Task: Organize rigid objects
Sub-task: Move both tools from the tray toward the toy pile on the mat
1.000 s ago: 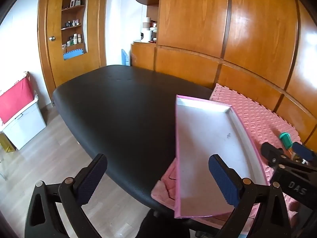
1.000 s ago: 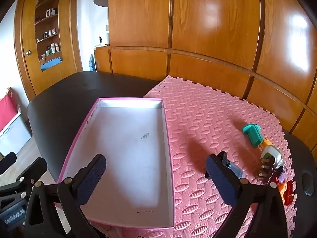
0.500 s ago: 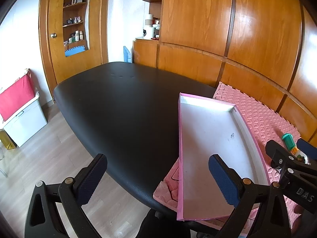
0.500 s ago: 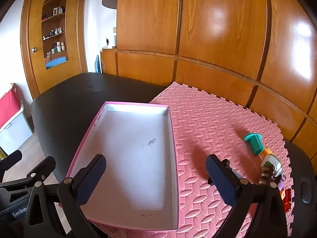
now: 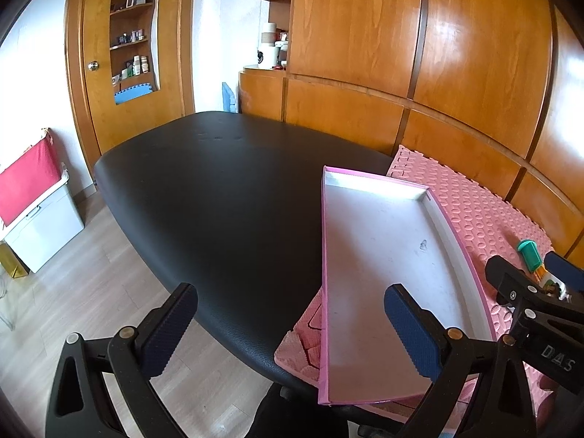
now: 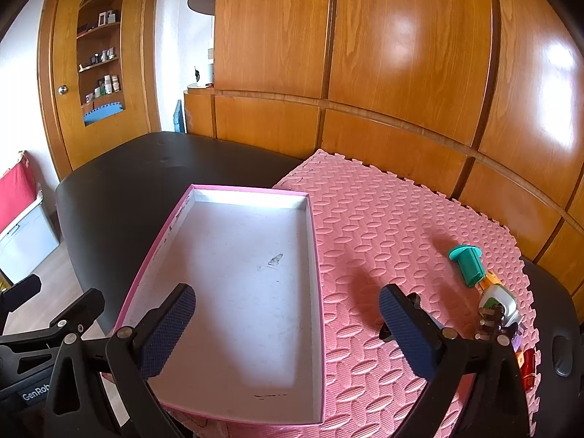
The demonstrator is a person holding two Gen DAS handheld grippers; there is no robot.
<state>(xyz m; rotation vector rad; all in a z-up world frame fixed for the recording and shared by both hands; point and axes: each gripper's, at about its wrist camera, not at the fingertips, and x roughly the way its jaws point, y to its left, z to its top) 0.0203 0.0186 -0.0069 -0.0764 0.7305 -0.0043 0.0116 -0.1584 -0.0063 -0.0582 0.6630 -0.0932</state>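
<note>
Both grippers have risen; right gripper (image 6: 286, 328) and left gripper (image 5: 290, 328) hang spread, empty. Beyond the right jaw, the teal plastic piece (image 6: 468, 265) looks light, stiff; grasp its body.

Bright daylight, glare on wood panels (image 6: 401, 36); sharp frames, perhaps softer at warped edges.

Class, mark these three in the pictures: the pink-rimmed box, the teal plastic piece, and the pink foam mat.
pink-rimmed box (image 6: 204, 233): right wrist view, on its bare white floor.
teal plastic piece (image 6: 471, 268): right wrist view, on its ridged body.
pink foam mat (image 6: 383, 219): right wrist view, on bare patterned surface beside the box.
</note>
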